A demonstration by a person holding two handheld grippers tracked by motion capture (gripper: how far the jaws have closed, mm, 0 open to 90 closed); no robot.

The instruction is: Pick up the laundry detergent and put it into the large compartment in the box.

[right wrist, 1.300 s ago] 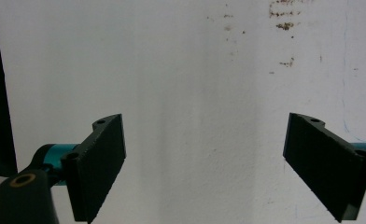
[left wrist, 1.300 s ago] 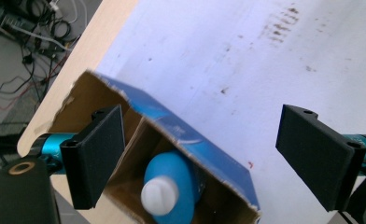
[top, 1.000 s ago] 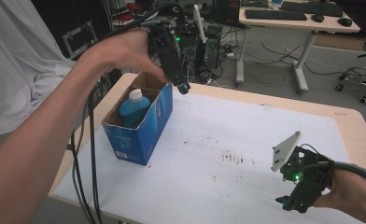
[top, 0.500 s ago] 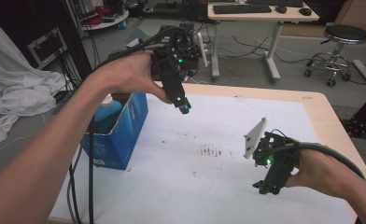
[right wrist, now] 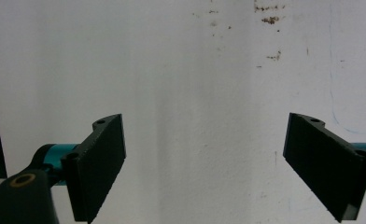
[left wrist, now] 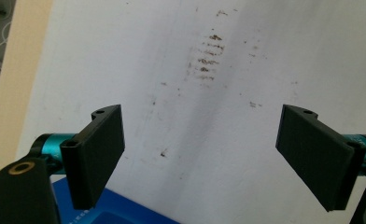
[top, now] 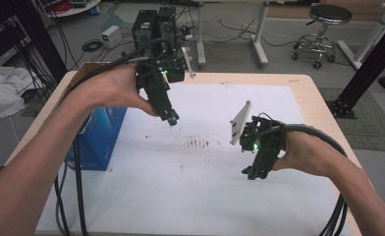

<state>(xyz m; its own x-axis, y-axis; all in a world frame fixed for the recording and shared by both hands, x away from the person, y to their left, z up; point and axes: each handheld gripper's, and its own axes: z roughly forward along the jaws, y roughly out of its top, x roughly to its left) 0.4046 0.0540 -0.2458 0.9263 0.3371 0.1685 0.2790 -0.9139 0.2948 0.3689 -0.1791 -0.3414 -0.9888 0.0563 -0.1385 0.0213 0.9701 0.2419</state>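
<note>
My left gripper (top: 171, 119) hangs above the white table sheet (top: 220, 196), just right of a blue cardboard box (top: 99, 140) at the table's left side. In the left gripper view its jaws stand wide apart with nothing between them (left wrist: 202, 154), over brown smudges (left wrist: 208, 55), and a corner of the blue box (left wrist: 106, 212) shows at the bottom. My right gripper (top: 252, 172) is low over the sheet at the right, with its grey plate (top: 240, 123) on top. Its jaws are also wide apart and empty (right wrist: 204, 163).
Brown smudges (top: 198, 143) mark the sheet's middle. The wooden table edge (top: 323, 118) frames the sheet. Black cables (top: 75, 196) hang down at the left by the box. Behind the table are desk legs, a computer case (top: 153, 24) and a stool (top: 328, 24).
The whole scene has shifted in the view. My left gripper has moved away from over the box, out above the sheet. My right gripper has come left, towards the middle. Both stay open.
</note>
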